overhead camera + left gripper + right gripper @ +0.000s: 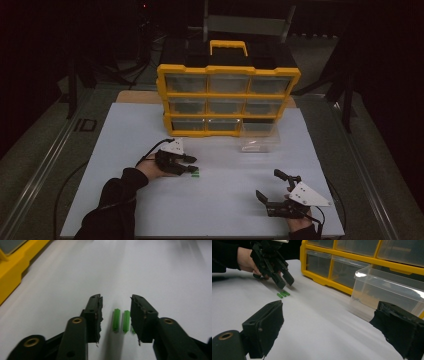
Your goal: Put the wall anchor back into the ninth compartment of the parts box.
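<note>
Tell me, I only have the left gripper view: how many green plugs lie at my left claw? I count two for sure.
Observer: Three green plugs lie side by side at the open left claw.
Operator: Where could they go?
Observer: A clear drawer stands pulled out on the table, in front of the yellow organizer, by its bottom right slot.
Operator: And the right claw?
Observer: The right claw hangs open over the table's near right corner, holding nothing.

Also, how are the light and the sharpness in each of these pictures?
High view: dim, dark around the white table. Left gripper view: green plugs sharp between the open tongs, far edge blurred. Right gripper view: near tongs soft, glare on the clear drawer.
</note>
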`<move>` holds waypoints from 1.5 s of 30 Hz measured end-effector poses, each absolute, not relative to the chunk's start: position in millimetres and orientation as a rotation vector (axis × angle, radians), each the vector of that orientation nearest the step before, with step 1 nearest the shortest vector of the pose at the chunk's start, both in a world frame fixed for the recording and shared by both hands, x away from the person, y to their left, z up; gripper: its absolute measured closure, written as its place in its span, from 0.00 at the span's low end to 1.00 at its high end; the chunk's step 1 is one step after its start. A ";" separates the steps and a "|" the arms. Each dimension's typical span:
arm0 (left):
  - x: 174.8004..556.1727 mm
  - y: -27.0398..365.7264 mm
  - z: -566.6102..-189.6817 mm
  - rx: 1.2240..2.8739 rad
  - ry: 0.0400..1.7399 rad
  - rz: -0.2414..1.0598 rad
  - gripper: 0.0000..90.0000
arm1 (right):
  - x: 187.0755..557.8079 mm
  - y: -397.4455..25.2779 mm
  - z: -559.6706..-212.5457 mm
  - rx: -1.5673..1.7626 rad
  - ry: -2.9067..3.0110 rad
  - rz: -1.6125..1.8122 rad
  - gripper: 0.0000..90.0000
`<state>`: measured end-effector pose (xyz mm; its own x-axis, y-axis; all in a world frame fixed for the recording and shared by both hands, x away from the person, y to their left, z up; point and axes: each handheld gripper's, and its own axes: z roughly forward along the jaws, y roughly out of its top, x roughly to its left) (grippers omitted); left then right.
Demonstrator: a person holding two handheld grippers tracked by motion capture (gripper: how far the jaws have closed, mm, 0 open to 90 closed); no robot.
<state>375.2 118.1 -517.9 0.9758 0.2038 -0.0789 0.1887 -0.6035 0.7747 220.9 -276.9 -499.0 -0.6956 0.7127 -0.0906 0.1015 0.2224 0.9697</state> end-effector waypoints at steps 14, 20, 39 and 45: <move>382.2 106.9 -523.2 2.333 0.293 -0.037 0.88 | 221.3 -277.3 -499.4 0.751 1.971 1.497 0.09; 385.4 105.9 -523.0 2.343 0.310 -0.050 0.94 | 221.8 -277.0 -499.9 0.748 1.980 1.491 0.09; 393.5 103.1 -479.0 2.331 0.282 -0.071 0.95 | 221.4 -277.2 -499.6 0.743 1.964 1.460 0.09; 396.3 99.0 -461.1 2.332 0.262 -0.080 0.95 | 221.1 -277.3 -499.3 0.740 1.962 1.456 0.09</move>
<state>396.3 99.0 -461.1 0.9769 0.1642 -0.1367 0.2125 -0.6801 0.7017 221.1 -277.3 -499.3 -0.6775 0.7250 -0.1240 0.0914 0.2502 0.9639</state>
